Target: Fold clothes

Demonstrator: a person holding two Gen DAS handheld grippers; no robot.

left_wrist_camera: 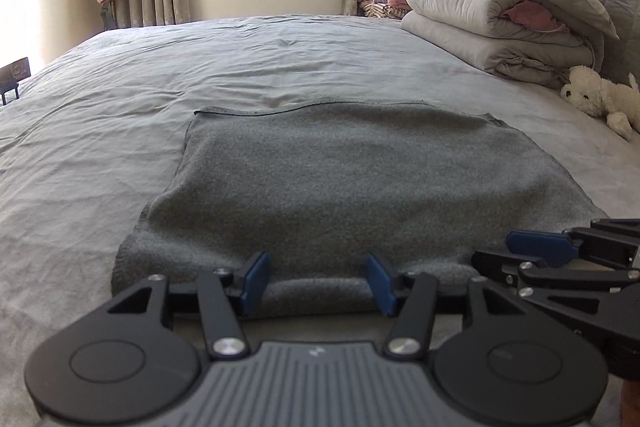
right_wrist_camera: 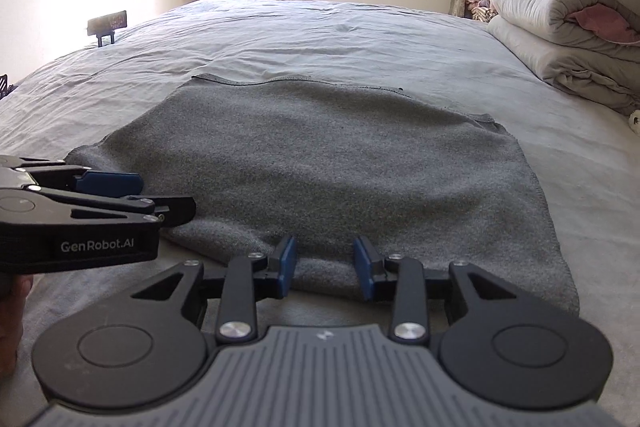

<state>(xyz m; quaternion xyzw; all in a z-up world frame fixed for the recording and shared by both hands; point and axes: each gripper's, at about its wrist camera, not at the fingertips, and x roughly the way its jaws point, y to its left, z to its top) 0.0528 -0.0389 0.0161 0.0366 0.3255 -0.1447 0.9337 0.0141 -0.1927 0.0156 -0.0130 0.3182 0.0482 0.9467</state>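
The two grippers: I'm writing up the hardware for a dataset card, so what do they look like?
Both the left gripper and the right gripper are matte black linkage arms with silver pivot screws, round black discs either side of a ribbed grey body, and flat blue finger pads. The left one's side carries white "GenRobot.AI" lettering. No cables or sleeves show.

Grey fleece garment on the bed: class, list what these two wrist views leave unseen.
- Grey fleece garment: near hem hidden behind left gripper in left view, behind right gripper in right view; garment type unclear.
- White plush toy: cut off by the right edge in both views.
- Small dark sign: lettering too small.
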